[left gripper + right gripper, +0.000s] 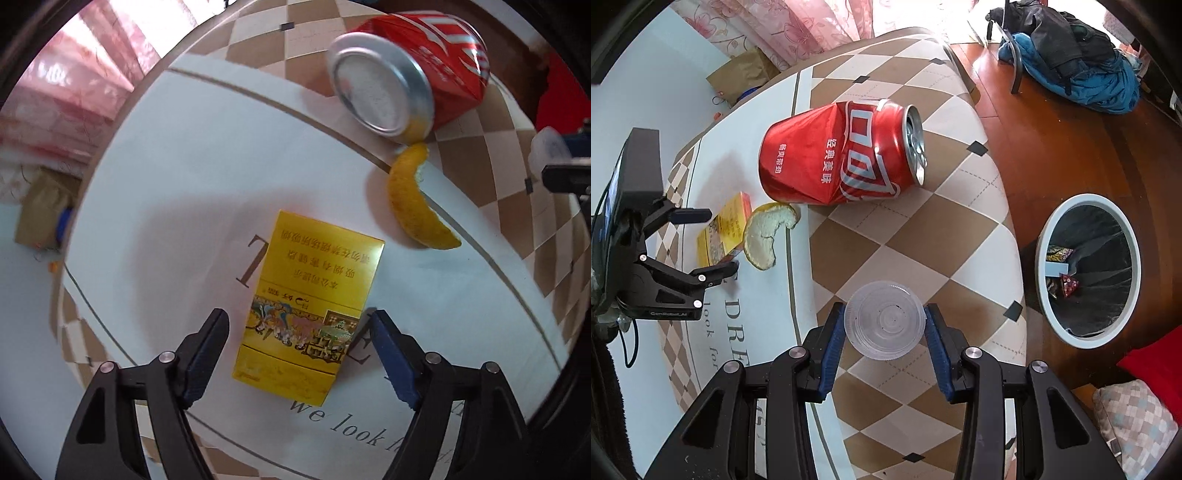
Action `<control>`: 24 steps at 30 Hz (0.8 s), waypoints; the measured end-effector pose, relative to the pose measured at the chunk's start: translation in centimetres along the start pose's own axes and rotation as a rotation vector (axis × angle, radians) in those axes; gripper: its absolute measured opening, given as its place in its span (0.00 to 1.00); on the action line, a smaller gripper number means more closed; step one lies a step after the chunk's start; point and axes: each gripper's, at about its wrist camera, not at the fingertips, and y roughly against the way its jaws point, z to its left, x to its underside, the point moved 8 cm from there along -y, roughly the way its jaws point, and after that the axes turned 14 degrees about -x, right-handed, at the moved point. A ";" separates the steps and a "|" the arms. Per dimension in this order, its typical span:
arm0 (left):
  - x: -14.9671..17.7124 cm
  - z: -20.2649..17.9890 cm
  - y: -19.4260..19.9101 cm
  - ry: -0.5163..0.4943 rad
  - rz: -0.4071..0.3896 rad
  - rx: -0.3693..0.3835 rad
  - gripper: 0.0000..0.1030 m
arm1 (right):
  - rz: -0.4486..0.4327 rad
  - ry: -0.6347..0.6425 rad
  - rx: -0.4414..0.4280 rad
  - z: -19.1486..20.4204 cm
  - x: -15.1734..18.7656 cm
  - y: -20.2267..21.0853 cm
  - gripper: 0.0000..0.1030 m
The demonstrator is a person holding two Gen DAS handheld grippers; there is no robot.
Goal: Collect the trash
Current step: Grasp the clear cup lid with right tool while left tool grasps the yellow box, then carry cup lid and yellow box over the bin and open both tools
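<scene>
Clear plastic cup (885,320) sits clenched in the right hand-held gripper (885,326) — only there appears the bin (1087,272); left hand-held gripper (297,325) straddles the yellow pack (310,306), released.

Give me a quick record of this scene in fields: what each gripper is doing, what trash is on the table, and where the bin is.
left gripper: open, straddling the yellow box
right gripper: shut on the plastic cup
can: red, dented, lying on its side
peel: between can and box
table: checkered cloth
bin: on the floor, right of the table, some wrappers inside
</scene>
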 end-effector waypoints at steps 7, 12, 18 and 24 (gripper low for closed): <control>0.3 0.2 0.4 0.113 -0.043 0.066 0.56 | 0.020 0.011 -0.007 0.6 0.6 -1.1 0.43; 3.1 -1.5 3.5 0.214 -0.088 -0.012 0.56 | 0.016 0.029 -0.004 0.9 1.9 -0.9 0.43; 6.7 -4.4 8.8 0.300 -0.177 -0.170 0.56 | -0.037 0.061 0.012 1.0 4.0 0.7 0.43; 8.9 -6.0 14.3 0.521 -0.270 -0.215 0.56 | -0.142 0.077 -0.009 0.9 6.0 4.6 0.43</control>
